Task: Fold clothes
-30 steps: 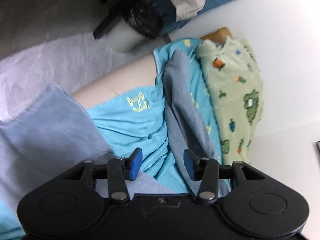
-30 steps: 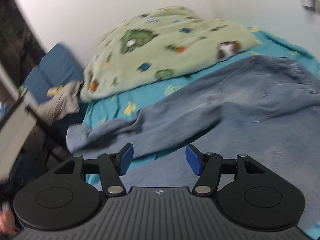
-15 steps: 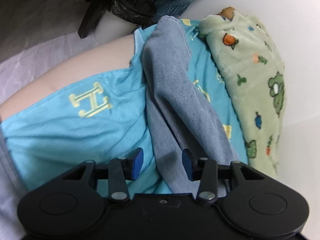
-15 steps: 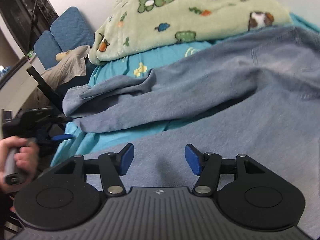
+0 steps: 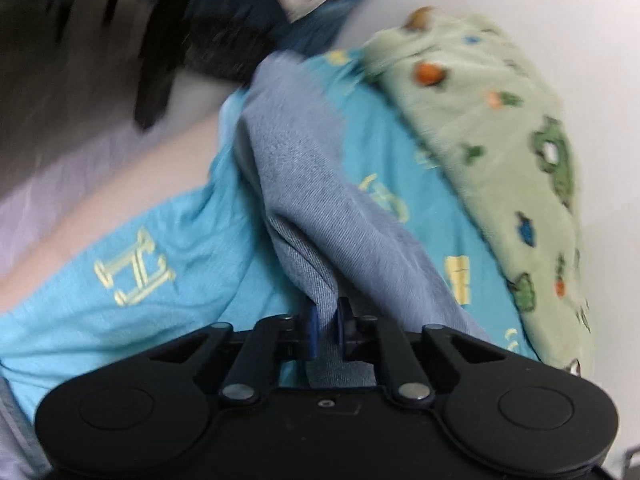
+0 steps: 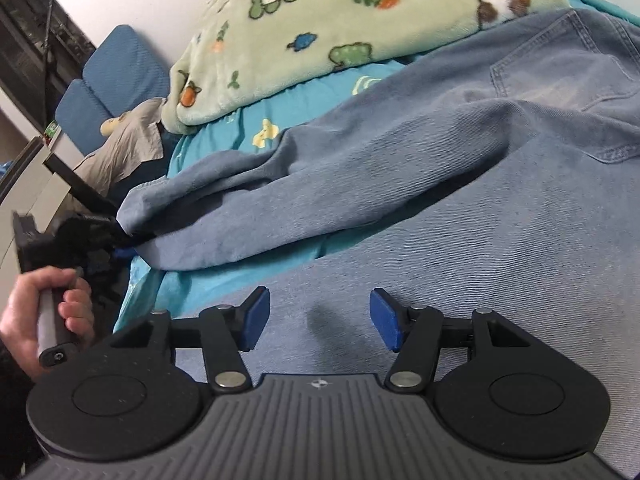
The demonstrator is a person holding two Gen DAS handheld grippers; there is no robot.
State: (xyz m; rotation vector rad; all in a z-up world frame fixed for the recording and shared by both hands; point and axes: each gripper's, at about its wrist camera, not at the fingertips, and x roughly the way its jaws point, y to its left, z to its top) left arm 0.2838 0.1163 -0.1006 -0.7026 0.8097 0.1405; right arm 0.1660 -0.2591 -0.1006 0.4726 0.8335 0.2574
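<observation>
A pair of light blue jeans point(image 6: 460, 184) lies spread on a bed with a turquoise sheet point(image 6: 224, 280). One leg point(image 5: 320, 200) runs away from my left gripper point(image 5: 326, 330), which is shut on a fold of its denim near the bed's edge. In the right wrist view that gripper point(image 6: 120, 236) shows at the far left, clamped on the leg's end. My right gripper point(image 6: 318, 314) is open and empty, hovering just over the other leg's flat denim point(image 6: 500, 280).
A green fleece blanket with dinosaur prints point(image 6: 340, 28) lies bunched along the wall side of the bed. A blue chair with grey clothes point(image 6: 116, 120) stands beyond the bed's end. The person's hand point(image 6: 44, 312) holds the left gripper's handle.
My left gripper moved forward onto the jeans leg and closed on a fold of it. My right gripper stayed open and settled lower over the other leg.
</observation>
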